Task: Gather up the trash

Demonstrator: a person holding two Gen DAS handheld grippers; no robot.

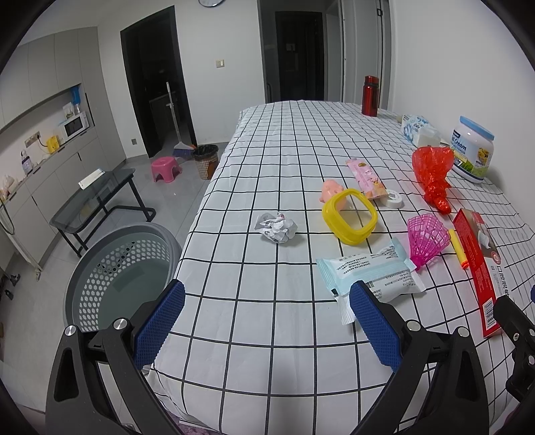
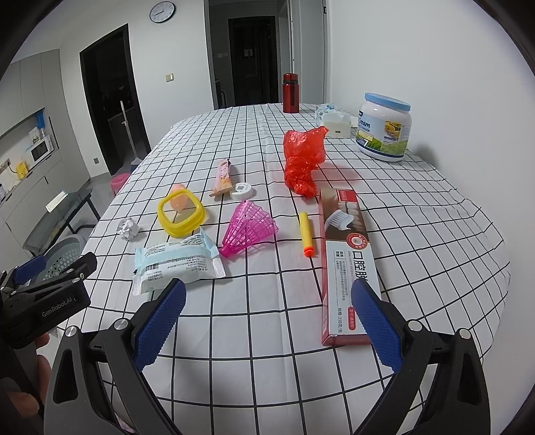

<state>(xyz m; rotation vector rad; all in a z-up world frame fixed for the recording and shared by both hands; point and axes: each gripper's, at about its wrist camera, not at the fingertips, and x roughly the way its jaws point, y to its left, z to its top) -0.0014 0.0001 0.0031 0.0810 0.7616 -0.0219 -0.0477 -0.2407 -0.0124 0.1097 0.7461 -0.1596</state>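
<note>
Both jaws gape wide, holding nothing. Ahead of the left gripper (image 1: 267, 321) sits the crumpled white paper ball (image 1: 277, 226), nearer it than the right gripper (image 2: 267, 321).

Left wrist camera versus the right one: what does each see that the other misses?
Only the left view shows the wicker bin and broom by the doorway. Only the right view shows the wall clock and the whole toothpaste box. Both show the checked tablecloth, crumpled paper, yellow ring, red bag and grey basket.
</note>
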